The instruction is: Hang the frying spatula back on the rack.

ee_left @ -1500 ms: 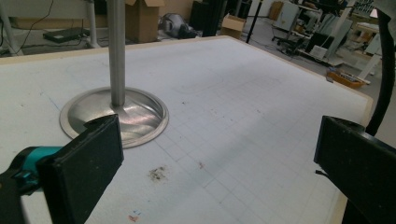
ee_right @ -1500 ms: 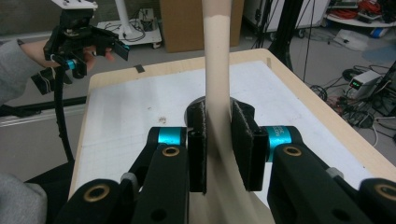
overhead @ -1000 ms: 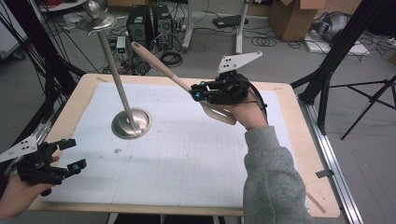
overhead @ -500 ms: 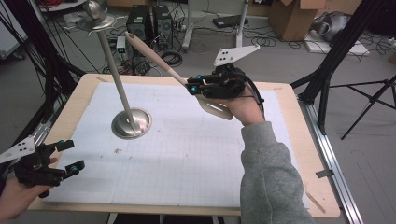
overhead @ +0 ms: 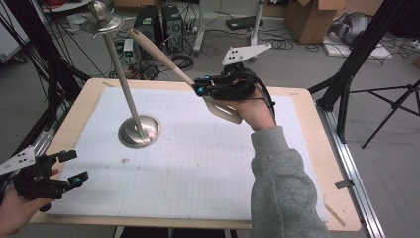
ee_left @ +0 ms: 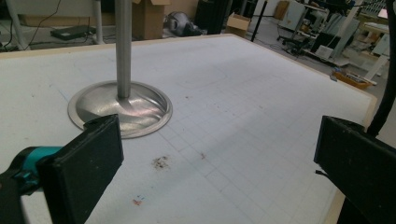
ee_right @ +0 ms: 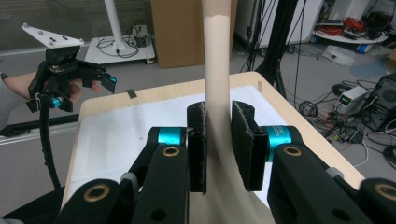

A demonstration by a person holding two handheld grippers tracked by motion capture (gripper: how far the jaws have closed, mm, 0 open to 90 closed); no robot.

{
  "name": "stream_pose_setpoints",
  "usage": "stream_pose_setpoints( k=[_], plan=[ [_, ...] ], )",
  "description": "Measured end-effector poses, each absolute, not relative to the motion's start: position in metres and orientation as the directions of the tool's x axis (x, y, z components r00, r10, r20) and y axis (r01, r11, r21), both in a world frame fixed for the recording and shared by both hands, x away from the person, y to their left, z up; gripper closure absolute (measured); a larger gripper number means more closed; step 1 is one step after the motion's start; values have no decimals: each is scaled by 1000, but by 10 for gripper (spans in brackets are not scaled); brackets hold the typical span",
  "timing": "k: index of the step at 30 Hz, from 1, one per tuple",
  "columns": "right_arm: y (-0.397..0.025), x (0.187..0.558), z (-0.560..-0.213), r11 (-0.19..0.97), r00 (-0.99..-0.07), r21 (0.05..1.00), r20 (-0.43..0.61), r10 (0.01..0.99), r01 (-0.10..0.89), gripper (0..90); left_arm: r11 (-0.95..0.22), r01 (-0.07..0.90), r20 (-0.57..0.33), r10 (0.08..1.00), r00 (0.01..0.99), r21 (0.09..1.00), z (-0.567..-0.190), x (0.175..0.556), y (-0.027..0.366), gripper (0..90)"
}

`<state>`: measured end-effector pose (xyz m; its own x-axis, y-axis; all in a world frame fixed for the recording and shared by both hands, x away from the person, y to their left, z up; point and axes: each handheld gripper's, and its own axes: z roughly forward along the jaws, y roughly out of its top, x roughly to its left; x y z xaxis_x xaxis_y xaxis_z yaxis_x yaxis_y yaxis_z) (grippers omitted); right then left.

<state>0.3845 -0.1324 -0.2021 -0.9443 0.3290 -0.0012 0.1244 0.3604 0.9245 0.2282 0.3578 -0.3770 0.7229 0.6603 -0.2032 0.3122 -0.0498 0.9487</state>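
A pale beige spatula (overhead: pixel 161 53) is clamped at its neck by my right gripper (overhead: pixel 200 89), which is shut on it above the far middle of the table. Its handle slants up and left toward the top disc (overhead: pixel 101 22) of a metal stand; its blade (overhead: pixel 227 110) hangs under the hand. In the right gripper view the spatula handle (ee_right: pixel 217 70) rises between the pads of the right gripper (ee_right: pixel 219 144). The stand's round base (overhead: pixel 139 131) sits left of centre on the white mat. My left gripper (overhead: pixel 72 167) hovers open at the near left corner, holding nothing; the left gripper (ee_left: pixel 219 158) faces the base (ee_left: pixel 120 107).
A white gridded mat (overhead: pixel 198 168) covers the wooden table (overhead: pixel 327 163). Small dirt specks (ee_left: pixel 161 162) lie near the base. Black tripod legs (overhead: pixel 346 74) stand off the right edge, with cables, boxes and equipment on the floor beyond the far edge.
My right gripper has carried the spatula slightly left and farther away, the handle tip rising nearer the stand's top. The left gripper has stayed in place.
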Motion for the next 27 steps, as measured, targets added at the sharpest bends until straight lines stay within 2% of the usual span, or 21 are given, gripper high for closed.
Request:
stream_pose_setpoints(
  k=[27],
  plan=[
    [-116, 387, -197, 361, -943, 924, -4, 333, 124, 769, -57, 319, -200, 670, 715, 946, -379, 226, 361, 18]
  ],
)
